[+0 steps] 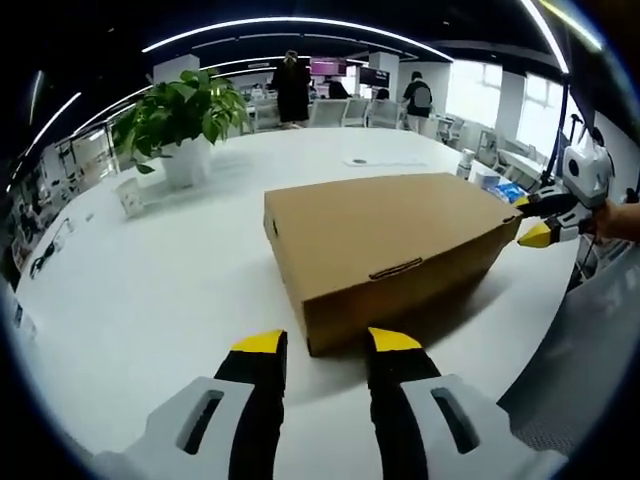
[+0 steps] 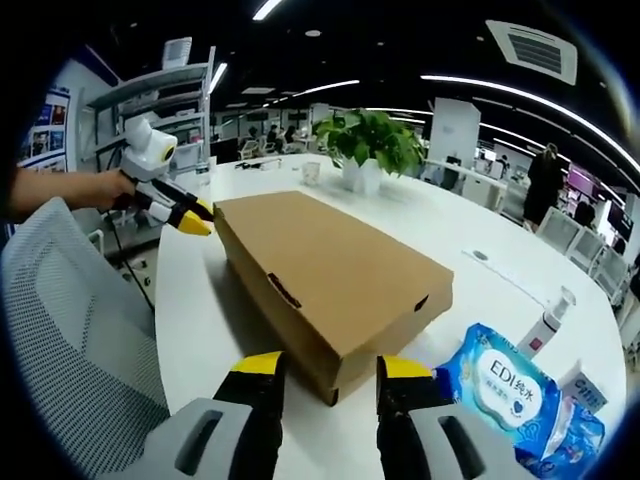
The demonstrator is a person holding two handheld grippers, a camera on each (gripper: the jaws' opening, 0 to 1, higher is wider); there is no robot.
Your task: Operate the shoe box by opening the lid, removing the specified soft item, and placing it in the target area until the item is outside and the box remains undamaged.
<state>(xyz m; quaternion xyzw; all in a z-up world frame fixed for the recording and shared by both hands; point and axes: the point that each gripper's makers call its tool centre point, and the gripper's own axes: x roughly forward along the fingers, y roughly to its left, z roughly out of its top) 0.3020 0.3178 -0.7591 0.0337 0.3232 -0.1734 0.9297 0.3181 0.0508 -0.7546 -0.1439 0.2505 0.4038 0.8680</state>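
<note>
closed shoe box (image 1: pixel 390 250) on white office table (image 1: pixel 150 290) near a potted plant (image 1: pixel 180 120); both grippers' jaws gape, empty.

Open-plan office: ppl standing amid chairs (image 1: pixel 345 108) at back, strip lights (image 1: pixel 300 22) glowing overhead, plant (image 1: pixel 180 112) sitting on white desk (image 1: pixel 150 290).

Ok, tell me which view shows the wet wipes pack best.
The right gripper view: the blue wet wipes pack lies close by on the white table, its label facing the camera. In the left gripper view it is just a small blue patch behind the shoe box.
</note>
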